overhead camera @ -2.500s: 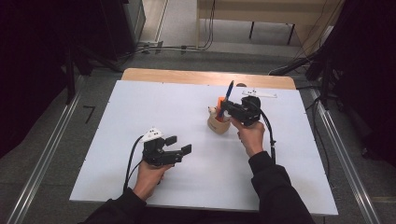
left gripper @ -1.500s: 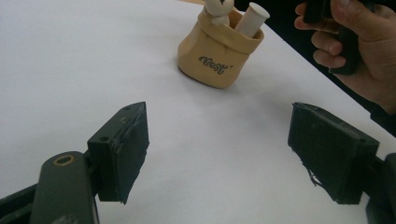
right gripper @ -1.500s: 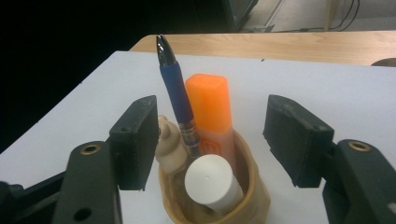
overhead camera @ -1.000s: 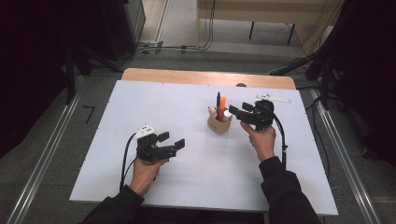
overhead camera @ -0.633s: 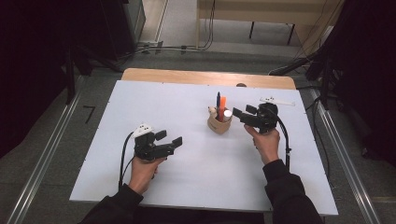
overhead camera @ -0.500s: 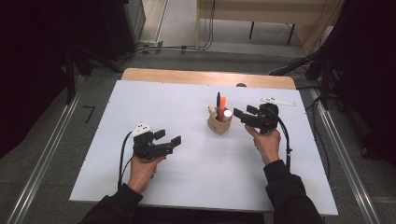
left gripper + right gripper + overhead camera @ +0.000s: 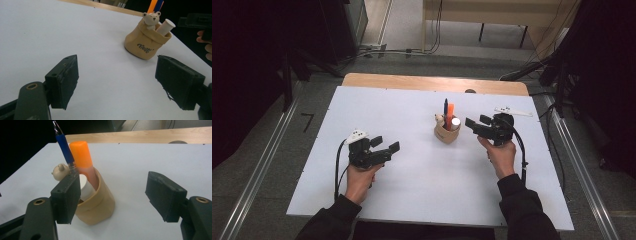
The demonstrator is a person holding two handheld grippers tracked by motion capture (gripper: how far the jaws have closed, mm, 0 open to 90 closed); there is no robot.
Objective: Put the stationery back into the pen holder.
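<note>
- right gripper [image 7: 112,197] hangs spread and empty beside the tan pen pouch [image 7: 96,202].
- pouch looks soft and tippy; grip the stiff orange marker [image 7: 82,160] by its cap.

Dark cursive lettering on the front of the tan bear pen pouch [image 7: 146,42], reading roughly "Best", final mark unclear, a "7"-like mark on the grey floor [image 7: 307,121] left of the desk [image 7: 412,105]

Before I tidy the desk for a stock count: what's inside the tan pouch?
The tan pouch holds a blue pen, an orange marker and a white tube; their lower ends are hidden.
</note>
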